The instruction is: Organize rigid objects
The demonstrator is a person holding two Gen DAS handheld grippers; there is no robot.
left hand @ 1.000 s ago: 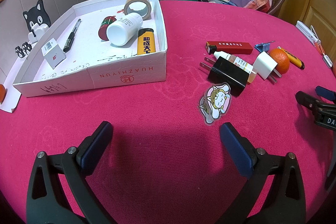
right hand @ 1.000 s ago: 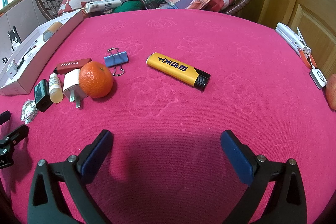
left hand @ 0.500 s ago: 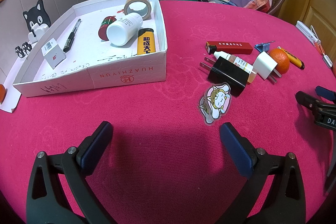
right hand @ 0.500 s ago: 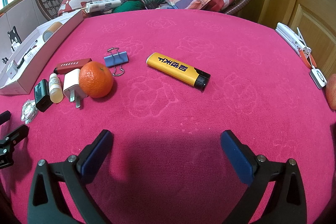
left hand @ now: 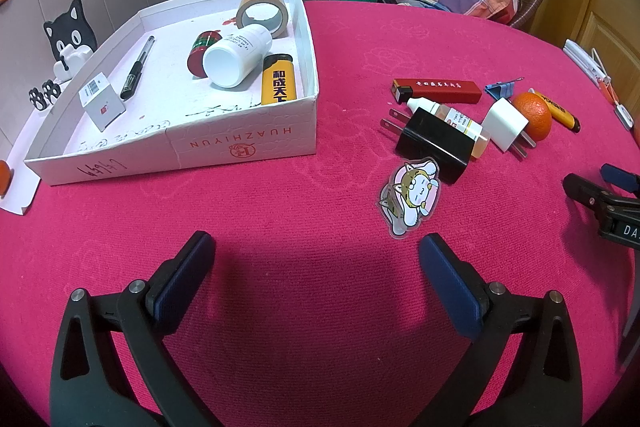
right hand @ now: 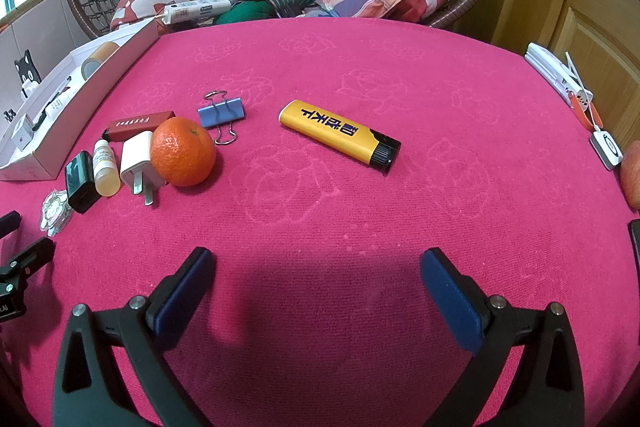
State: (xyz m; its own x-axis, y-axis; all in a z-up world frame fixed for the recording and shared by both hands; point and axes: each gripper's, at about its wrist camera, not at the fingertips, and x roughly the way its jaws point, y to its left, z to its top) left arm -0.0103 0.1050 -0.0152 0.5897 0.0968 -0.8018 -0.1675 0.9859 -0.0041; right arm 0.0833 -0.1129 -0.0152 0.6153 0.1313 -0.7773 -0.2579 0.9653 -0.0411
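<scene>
Change: nothing has moved since the earlier frames; both views match them.
Left hand-held gripper (left hand: 316, 247): wide, holding nothing, low over the near desk (left hand: 320, 307), facing the box (left hand: 240, 143).
Right hand-held gripper (right hand: 318, 263): wide, holding nothing, low over bare cloth, the lighter (right hand: 340, 135) straight ahead.
Box: white, shallow, far left; it holds tape (left hand: 262, 13), a bottle (left hand: 236, 61), a pen (left hand: 137, 67), a second yellow lighter (left hand: 277, 85) and a small carton (left hand: 102, 101).
Why so: sorted things likely collect in the box, the rest wait outside.
Loose group: red case (left hand: 436, 91), dropper (left hand: 448, 117), black plug (left hand: 434, 143), white plug (left hand: 505, 125), orange (left hand: 532, 115), clip (right hand: 221, 115), sticker (left hand: 410, 195), close together right of the box.
Lighter: yellow body, dark lettering, black cap, flat, angled, alone.
Judgement: probably the right side's next pick.
</scene>
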